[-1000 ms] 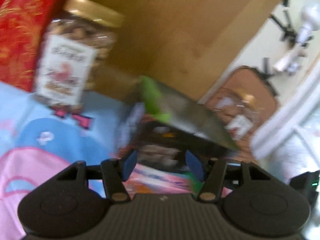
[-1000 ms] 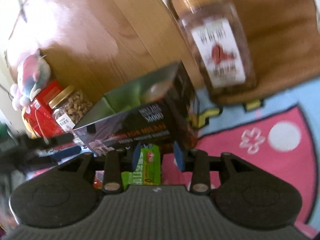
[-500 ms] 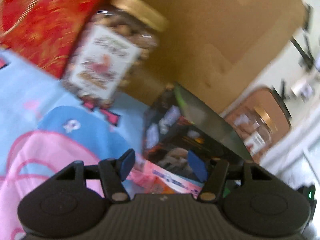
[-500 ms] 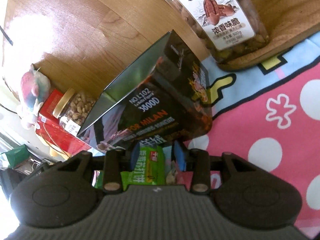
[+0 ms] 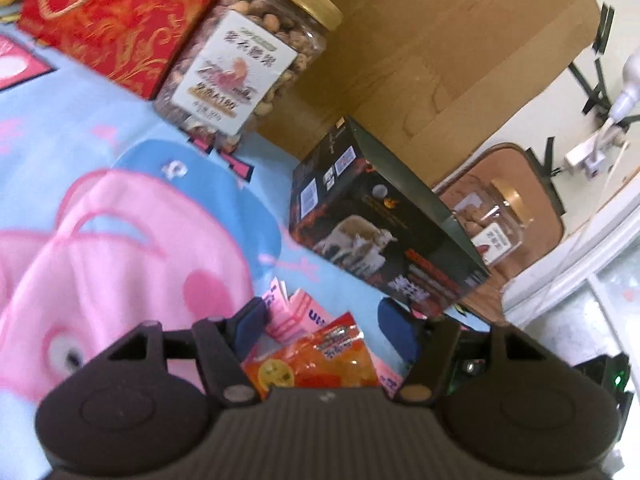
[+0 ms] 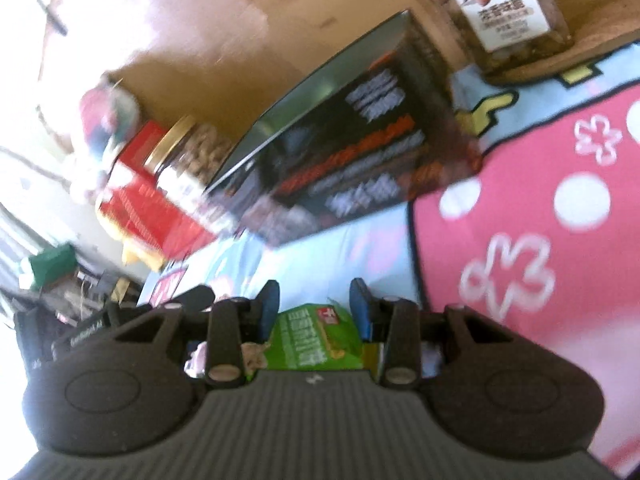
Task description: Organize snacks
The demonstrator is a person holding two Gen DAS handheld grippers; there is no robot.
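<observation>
In the left wrist view my left gripper (image 5: 323,326) hovers low over the cartoon cloth (image 5: 120,220), its jaws opening. An orange snack bag (image 5: 320,360) and pink packets (image 5: 292,312) lie between the blue pads, and a gap shows beside the right pad. A dark snack box (image 5: 376,224) stands just beyond. My right gripper (image 6: 314,306) holds a green snack packet (image 6: 316,340) that fills the space between its pads. The same dark box (image 6: 352,152) lies ahead of it.
A gold-lidded nut jar (image 5: 240,64) and a red gift box (image 5: 112,12) stand at the back left against a wooden board (image 5: 440,40). A second nut jar (image 5: 488,224) stands on a brown mat (image 5: 536,184) right of the box.
The left gripper has drawn back from the dark box and its jaws stand wider; the orange bag now shows between them. The right gripper has backed away from the box, green packet still between its pads.
</observation>
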